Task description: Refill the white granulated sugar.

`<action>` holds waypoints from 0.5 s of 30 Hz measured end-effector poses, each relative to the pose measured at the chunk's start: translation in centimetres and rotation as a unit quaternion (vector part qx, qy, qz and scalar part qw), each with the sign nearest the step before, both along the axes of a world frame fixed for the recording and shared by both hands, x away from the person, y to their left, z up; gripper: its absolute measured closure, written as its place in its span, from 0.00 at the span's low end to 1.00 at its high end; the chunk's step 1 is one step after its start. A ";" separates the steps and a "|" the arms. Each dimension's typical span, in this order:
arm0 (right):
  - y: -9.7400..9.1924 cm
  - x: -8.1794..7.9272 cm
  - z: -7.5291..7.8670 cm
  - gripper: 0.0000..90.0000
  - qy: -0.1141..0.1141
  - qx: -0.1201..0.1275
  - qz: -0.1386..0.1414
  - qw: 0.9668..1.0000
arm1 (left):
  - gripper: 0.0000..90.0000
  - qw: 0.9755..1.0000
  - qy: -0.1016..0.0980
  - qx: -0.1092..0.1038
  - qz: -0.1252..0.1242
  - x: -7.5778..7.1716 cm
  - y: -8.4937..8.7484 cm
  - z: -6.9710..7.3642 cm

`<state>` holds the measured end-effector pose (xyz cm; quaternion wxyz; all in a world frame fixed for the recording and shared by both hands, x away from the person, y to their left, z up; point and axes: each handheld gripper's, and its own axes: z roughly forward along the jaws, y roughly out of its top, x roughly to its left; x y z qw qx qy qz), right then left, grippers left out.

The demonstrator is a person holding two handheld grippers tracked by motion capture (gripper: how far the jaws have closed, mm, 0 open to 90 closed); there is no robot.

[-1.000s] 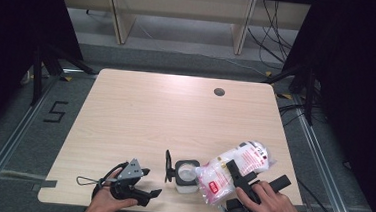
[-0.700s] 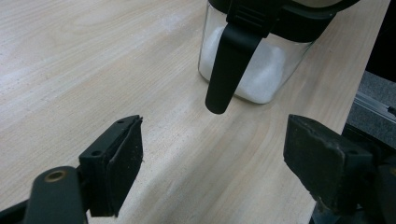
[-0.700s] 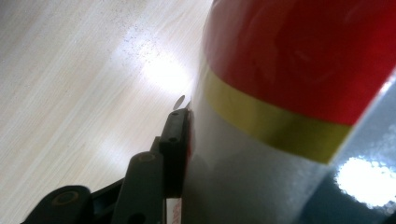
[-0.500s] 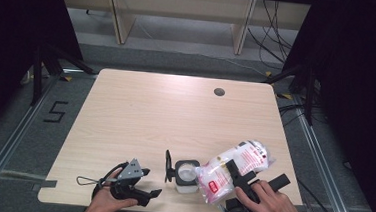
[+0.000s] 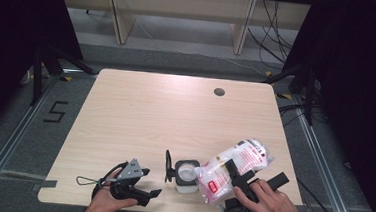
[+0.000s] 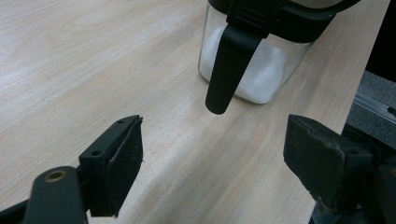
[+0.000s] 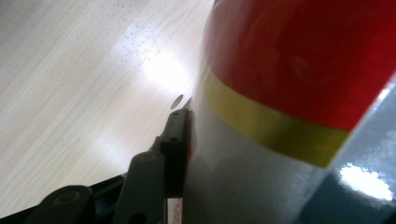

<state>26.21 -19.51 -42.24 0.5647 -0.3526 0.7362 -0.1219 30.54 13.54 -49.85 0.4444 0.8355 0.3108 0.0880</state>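
Observation:
A clear jar (image 5: 186,175) of white powder stands near the table's front edge, its black flip lid (image 5: 168,166) swung open to the left. In the left gripper view the jar (image 6: 254,74) is just ahead, with the lid flap (image 6: 231,60) hanging down its side. My left gripper (image 5: 149,182) rests on the table left of the jar, open (image 6: 215,140) with nothing between its jaws. My right gripper (image 5: 254,174) is shut on a plastic bag (image 5: 229,171) of white contents with a red label, tilted so its lower end lies against the jar. One finger (image 7: 175,140) presses on the bag (image 7: 289,93).
The light wooden table (image 5: 175,115) has a round cable hole (image 5: 219,92) at the back right. Dark floor and metal rails surround it, with shelving legs and cables behind. Both hands sit at the front edge.

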 end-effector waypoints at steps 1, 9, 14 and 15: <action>0.0 0.0 0.0 0.70 0.001 -0.001 0.000 1.000 | 0.22 1.000 0.000 0.000 0.000 0.0 0.0 0.0; 0.0 0.0 0.1 0.70 -0.001 -0.002 0.001 1.000 | 0.22 1.000 -0.007 -0.009 -0.006 0.0 -0.1 0.0; -0.1 0.0 0.0 0.70 0.001 -0.002 -0.001 1.000 | 0.22 1.000 0.002 -0.007 0.002 -0.1 -0.1 0.0; -0.1 0.0 0.0 0.70 0.002 -0.002 -0.001 1.000 | 0.22 1.000 0.000 -0.003 -0.001 0.0 0.0 0.0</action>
